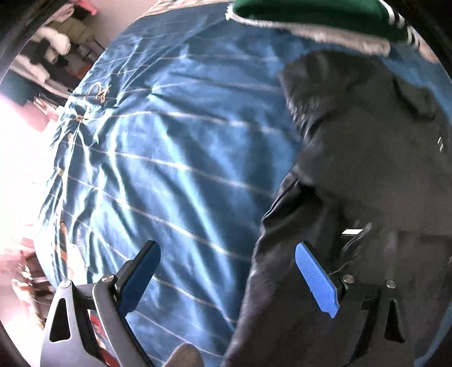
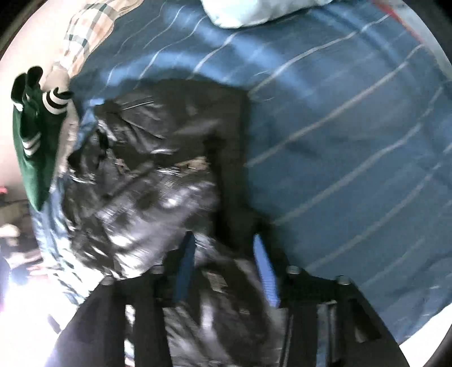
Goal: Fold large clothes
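A black shiny jacket (image 1: 367, 158) lies crumpled on the blue striped bedspread (image 1: 169, 141). My left gripper (image 1: 226, 271) is open, its right blue pad (image 1: 316, 279) over the jacket's left edge and its left pad over bare bedspread. In the right wrist view the jacket (image 2: 158, 158) spreads ahead and under my right gripper (image 2: 223, 259). Its blue fingers (image 2: 265, 271) stand apart with black jacket fabric between them; the view is blurred, so a grip does not show clearly.
A green garment with white stripes (image 1: 310, 14) lies at the bed's far edge; it also shows in the right wrist view (image 2: 36, 135). A pale pillow (image 2: 254, 11) and a plaid cloth (image 2: 93, 31) lie further off. Room clutter (image 1: 50, 50) stands beyond the bed.
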Tool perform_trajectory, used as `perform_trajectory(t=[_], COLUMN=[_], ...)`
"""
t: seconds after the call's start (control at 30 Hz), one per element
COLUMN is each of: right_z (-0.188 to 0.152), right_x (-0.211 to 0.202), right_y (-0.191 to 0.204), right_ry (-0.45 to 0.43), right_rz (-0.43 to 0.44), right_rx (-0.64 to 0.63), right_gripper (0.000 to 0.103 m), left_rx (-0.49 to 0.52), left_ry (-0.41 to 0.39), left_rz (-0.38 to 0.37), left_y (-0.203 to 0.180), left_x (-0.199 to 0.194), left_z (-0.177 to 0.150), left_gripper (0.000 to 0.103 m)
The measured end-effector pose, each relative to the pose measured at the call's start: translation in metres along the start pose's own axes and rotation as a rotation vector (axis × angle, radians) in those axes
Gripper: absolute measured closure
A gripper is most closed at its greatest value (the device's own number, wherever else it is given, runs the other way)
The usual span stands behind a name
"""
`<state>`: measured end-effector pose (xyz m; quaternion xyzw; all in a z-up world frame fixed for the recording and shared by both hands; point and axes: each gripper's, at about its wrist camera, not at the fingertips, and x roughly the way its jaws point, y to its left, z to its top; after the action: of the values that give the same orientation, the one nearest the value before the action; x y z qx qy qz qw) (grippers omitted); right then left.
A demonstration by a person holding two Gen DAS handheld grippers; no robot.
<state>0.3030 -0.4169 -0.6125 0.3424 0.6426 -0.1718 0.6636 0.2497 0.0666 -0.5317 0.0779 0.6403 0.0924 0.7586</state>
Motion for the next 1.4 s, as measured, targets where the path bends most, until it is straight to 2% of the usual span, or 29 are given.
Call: perform_trajectory(t=[0.13,0.2,0.23,0.33,0.4,0.43,0.57,0.67,0.73,0.87,0.93,1.0,1.1,1.17,1.2,1.33,1.4], right_z=[-0.007,-0.008,-0.008,-0.013,-0.018,-0.018,-0.010,-0.010,-0.012,-0.035,-0.056,-0.075,-0.100,-0.113,-0.119,-0.130,-0.134], right_x=[0.006,0.017,0.025,0.054,0.074,0.076,0.064,0.072,0.064,0.035,0.027,0.024,0.033,0.045,0.051,0.068,0.076], right_y=[-0.018,-0.025,-0.023,-0.001,0.011,0.012,-0.012,-0.029,-0.037,-0.041,-0.046,-0.053,-0.067,-0.073,-0.071,-0.062,-0.063], right_ry=[0.019,0.053,0.073,0.121,0.139,0.115,0.032,0.089,0.115,0.122,0.146,0.169,0.207,0.232,0.241,0.221,0.217], right_rz=[-0.083,-0.085,-0.082,-0.146,-0.244,-0.268,-0.266,-0.209,-0.159,-0.160,-0.165,-0.159,-0.158,-0.141,-0.152,-0.273,-0.298], right_rx=[-0.042,-0.070,-0.111,-0.275,-0.346,-0.343,-0.168,-0.057,0.012,-0.002,0.001,0.009,0.035,0.034,0.007,-0.125,-0.149], right_gripper=[0.054,0.054,0.054,0.054,0.058,0.064,0.064,0.064,0.062,0.061,0.061,0.061,0.061,0.067,0.073,0.084,0.084], left_rx=[0.033,0.071,0.104,0.145,0.158,0.159,0.128,0.121,0.119,0.066,0.008,0.010,0.007,-0.001,-0.002,0.003,0.023], left_ry=[-0.047,-0.077,-0.084,-0.072,-0.079,-0.082,-0.069,-0.061,-0.069,-0.108,-0.093,-0.082,-0.061,-0.060,-0.066,-0.087,-0.095], left_rz=[0.004,0.040,0.073,0.104,0.114,0.110,0.045,0.002,-0.025,-0.109,-0.176,-0.206,-0.197,-0.170,-0.147,-0.101,-0.066], left_y=[-0.019,-0.034,-0.044,-0.057,-0.060,-0.061,-0.051,-0.048,-0.045,-0.034,-0.023,-0.019,-0.014,-0.009,-0.009,-0.013,-0.023], left_x=[0.007,0.011,0.017,0.030,0.035,0.035,0.038,0.043,0.046,0.052,0.058,0.059,0.051,0.039,0.028,-0.008,-0.021], left_z=[0.019,0.031,0.038,0.044,0.042,0.041,0.040,0.042,0.041,0.035,0.034,0.035,0.037,0.035,0.030,0.006,-0.010], left_gripper=[0.005,0.005,0.005,0.004,0.003,0.003,0.000,0.000,0.000,0.000,0.000,0.000,0.000,0.000,0.000,0.000,0.000])
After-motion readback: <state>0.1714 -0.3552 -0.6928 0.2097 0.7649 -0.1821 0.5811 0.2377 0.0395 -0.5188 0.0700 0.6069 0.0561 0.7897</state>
